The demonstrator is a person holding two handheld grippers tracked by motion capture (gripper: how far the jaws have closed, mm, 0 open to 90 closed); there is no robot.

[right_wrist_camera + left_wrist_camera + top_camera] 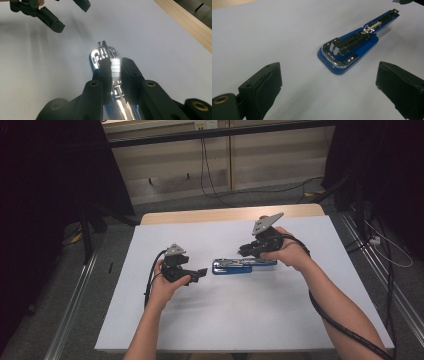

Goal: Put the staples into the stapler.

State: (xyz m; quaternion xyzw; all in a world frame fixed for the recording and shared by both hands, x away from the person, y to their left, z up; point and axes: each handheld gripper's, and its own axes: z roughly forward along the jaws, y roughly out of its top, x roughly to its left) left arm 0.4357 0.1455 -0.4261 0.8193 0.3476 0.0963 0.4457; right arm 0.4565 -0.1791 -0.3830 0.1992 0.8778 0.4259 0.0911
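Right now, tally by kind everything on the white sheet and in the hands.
blue stapler: 1
strip of staples: 1
grippers: 2, the left gripper and the right gripper
Total: 4

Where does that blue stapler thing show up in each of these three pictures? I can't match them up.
High view: the blue stapler lies opened flat at the middle of the white table, between the two hands.
Left gripper view: it lies right of centre, wide end nearest, beyond the open jaws.
Right gripper view: it runs from the centre downward, under the jaws, which hold a strip of staples.
Shared landmark: the stapler's shiny metal end.
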